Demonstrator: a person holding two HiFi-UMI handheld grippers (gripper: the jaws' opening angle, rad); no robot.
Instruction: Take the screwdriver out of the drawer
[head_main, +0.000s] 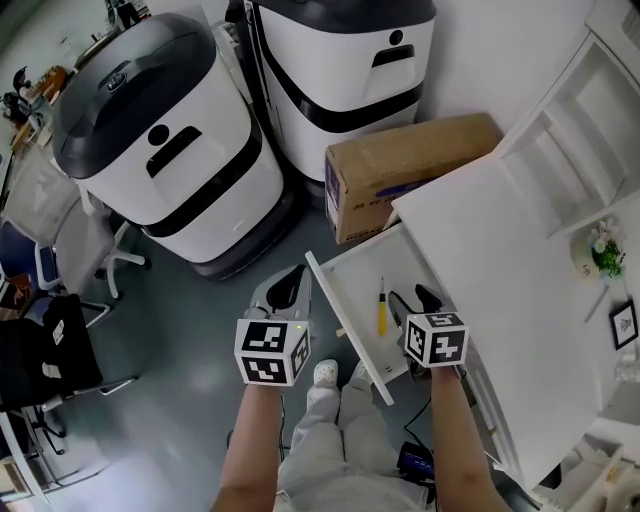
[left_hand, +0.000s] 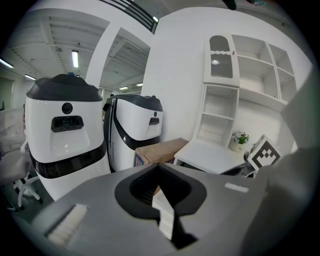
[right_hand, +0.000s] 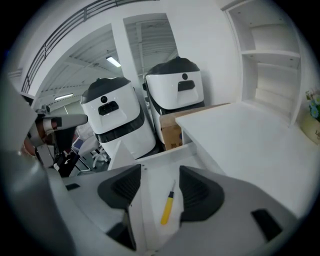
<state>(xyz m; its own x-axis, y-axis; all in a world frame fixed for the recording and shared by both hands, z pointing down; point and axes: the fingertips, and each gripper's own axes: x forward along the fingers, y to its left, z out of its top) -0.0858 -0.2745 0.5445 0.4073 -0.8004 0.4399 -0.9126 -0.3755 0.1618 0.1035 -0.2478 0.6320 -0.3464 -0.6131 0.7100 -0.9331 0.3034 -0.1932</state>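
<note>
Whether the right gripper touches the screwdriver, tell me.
Apart. Right gripper view: the screwdriver lies in the drawer between the right gripper's open jaws, white floor on both sides.

Head camera: high above, facing steeply down. It takes in the grey floor (head_main: 170, 350), the pulled-out white drawer (head_main: 400, 262), the white desk top (head_main: 500, 270), and the left gripper (head_main: 289, 284) and right gripper (head_main: 421, 298) low in the middle.

Left gripper camera: low, just behind its jaws, facing about level across the room to two white machines with black tops (left_hand: 65, 135), a brown cardboard box (left_hand: 161, 149) and the desk.

Right gripper camera: close over the drawer, tilted down along its jaws.

All three views share the machines, box and desk top. The head and right gripper views also share the drawer's inside with the yellow-handled screwdriver (right_hand: 168, 207).
</note>
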